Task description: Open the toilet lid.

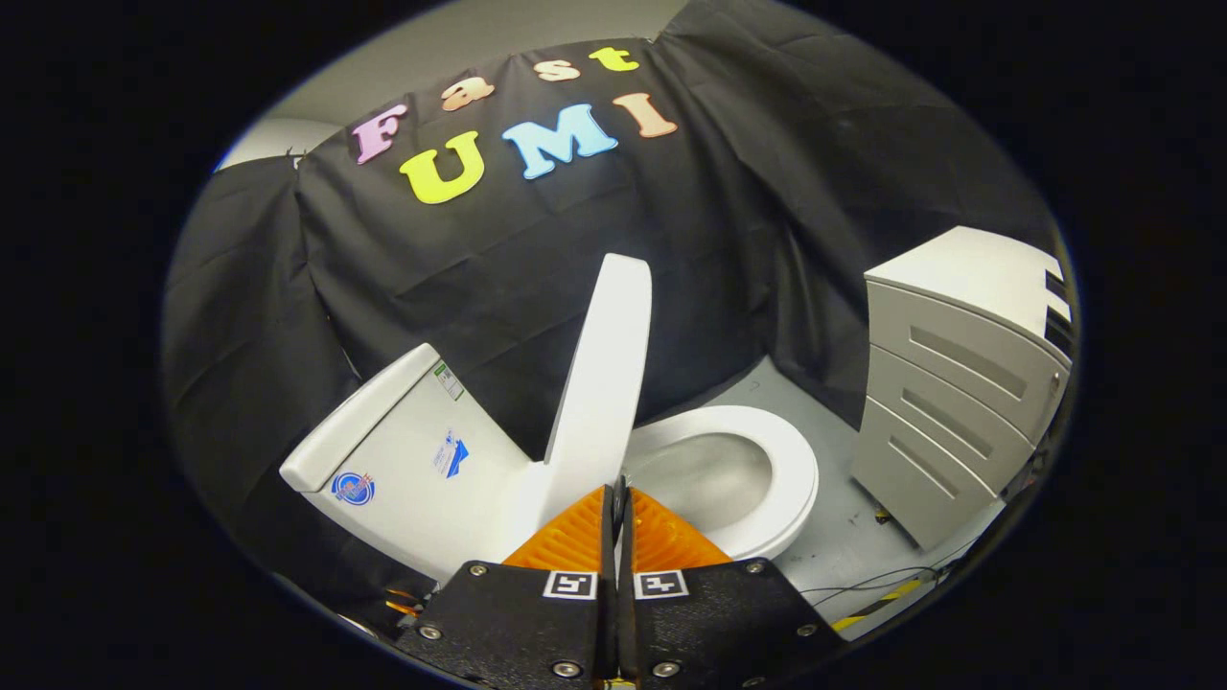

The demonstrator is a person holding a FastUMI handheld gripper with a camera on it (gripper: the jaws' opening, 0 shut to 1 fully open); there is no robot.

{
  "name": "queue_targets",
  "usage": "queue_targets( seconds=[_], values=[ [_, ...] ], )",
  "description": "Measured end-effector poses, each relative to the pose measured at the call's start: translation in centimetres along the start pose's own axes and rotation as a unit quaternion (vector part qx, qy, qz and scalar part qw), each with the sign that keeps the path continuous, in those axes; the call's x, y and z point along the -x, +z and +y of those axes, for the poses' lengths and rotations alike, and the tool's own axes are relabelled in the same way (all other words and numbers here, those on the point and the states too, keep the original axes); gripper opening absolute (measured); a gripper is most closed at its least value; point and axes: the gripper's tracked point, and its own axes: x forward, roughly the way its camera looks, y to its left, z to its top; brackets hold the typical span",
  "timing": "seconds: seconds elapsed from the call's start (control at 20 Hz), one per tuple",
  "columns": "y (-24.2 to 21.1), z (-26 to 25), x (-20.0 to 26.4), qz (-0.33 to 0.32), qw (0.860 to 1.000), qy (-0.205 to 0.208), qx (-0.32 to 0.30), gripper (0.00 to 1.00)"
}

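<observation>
The white toilet lid (604,374) stands raised, nearly upright, leaning toward the tank (403,450). Beside it the white seat ring (786,460) lies flat around the open bowl (709,479). My gripper (618,494) is shut, its two fingers pressed together with nothing between them. The fingertips sit just in front of the lid's lower edge, near the hinge; whether they touch it I cannot tell.
A grey drawer cabinet (959,383) stands on the grey floor (844,546) past the bowl. Thin cables and a yellow-black strip (882,602) lie on the floor beside it. Black cloth walls close in behind the toilet.
</observation>
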Motion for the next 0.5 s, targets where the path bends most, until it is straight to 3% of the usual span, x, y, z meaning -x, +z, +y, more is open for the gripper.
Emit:
queue_targets(
  seconds=[0.5],
  values=[
    [0.5, 2.7, 0.2, -0.018, 0.998, -0.003, 0.065, 0.0]
  ],
)
